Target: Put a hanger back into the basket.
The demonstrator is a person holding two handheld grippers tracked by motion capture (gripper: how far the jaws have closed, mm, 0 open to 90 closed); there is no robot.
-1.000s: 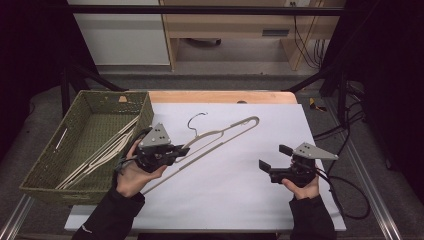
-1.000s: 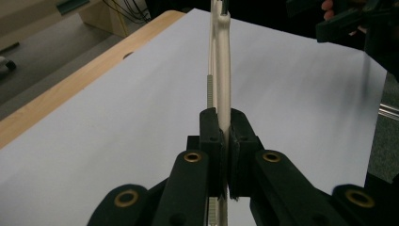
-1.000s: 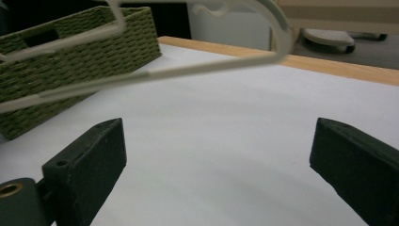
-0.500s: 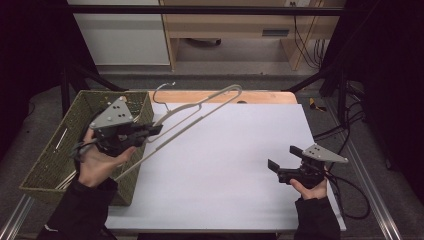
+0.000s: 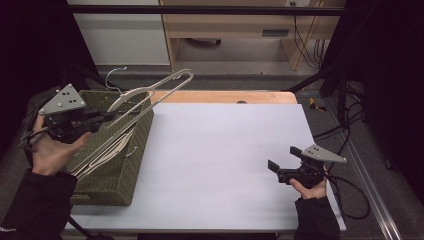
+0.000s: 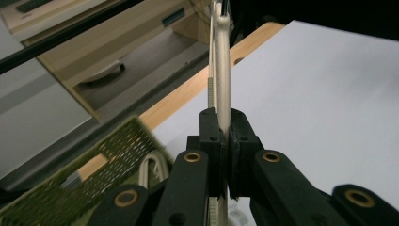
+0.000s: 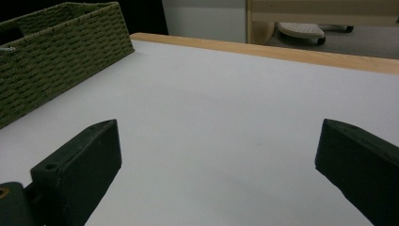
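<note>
A cream hanger (image 5: 150, 92) with a metal hook hangs tilted in the air over the green woven basket (image 5: 115, 175) at the table's left. My left gripper (image 5: 102, 116) is shut on the hanger's lower bar. In the left gripper view the two black jaws (image 6: 225, 127) press on the cream bar (image 6: 220, 70), which runs up and away from them. My right gripper (image 5: 283, 158) rests low over the white table (image 5: 220, 150) at the front right. Its jaws stand wide apart (image 7: 216, 160) with nothing between them.
Several more cream hangers (image 5: 107, 150) lie inside the basket. The basket's wall (image 7: 56, 52) stands at the far left in the right gripper view. A wooden strip (image 5: 225, 96) edges the table's far side. Cables trail off the right edge.
My left hand has carried the hanger up and to the left, from over the table to above the basket. The right gripper has stayed where it was.
</note>
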